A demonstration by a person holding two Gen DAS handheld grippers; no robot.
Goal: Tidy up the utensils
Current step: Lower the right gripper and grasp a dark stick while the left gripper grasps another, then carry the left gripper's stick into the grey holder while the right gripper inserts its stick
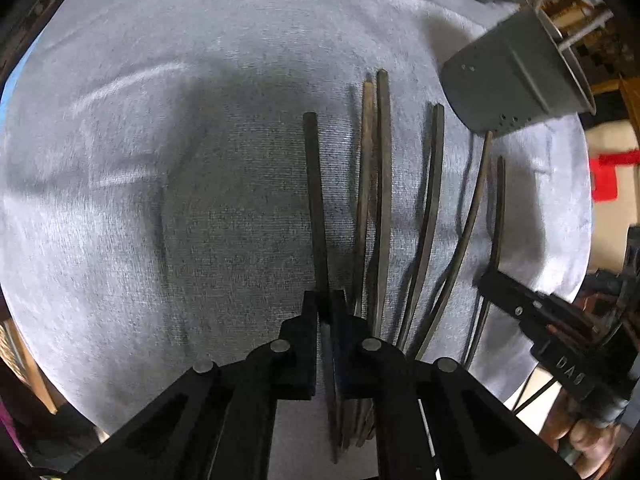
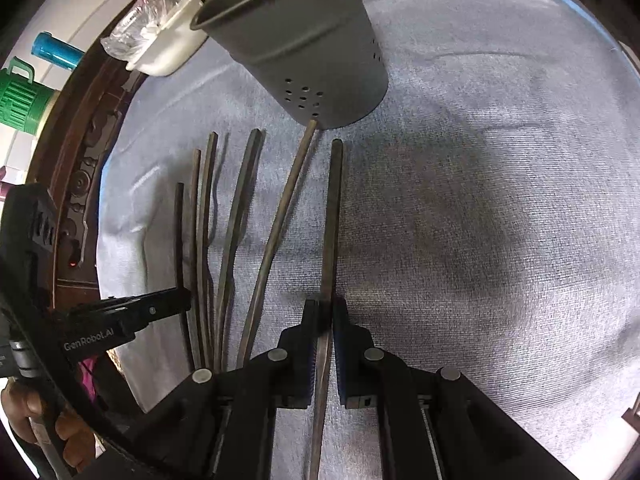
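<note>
Each gripper, left gripper (image 1: 325, 300) and right gripper (image 2: 324, 308), clamps one chopstick (image 1: 314, 184) near the holder (image 2: 304, 52); five chopsticks remain on the table (image 2: 480, 200).

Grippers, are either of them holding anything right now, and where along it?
Each holds one chopstick near its thin end: left gripper the leftmost chopstick, right gripper the rightmost chopstick.

Grey cloth (image 2: 480, 200), white tub (image 2: 168, 48), green jug (image 2: 20, 100), blue tube (image 2: 56, 50).
</note>
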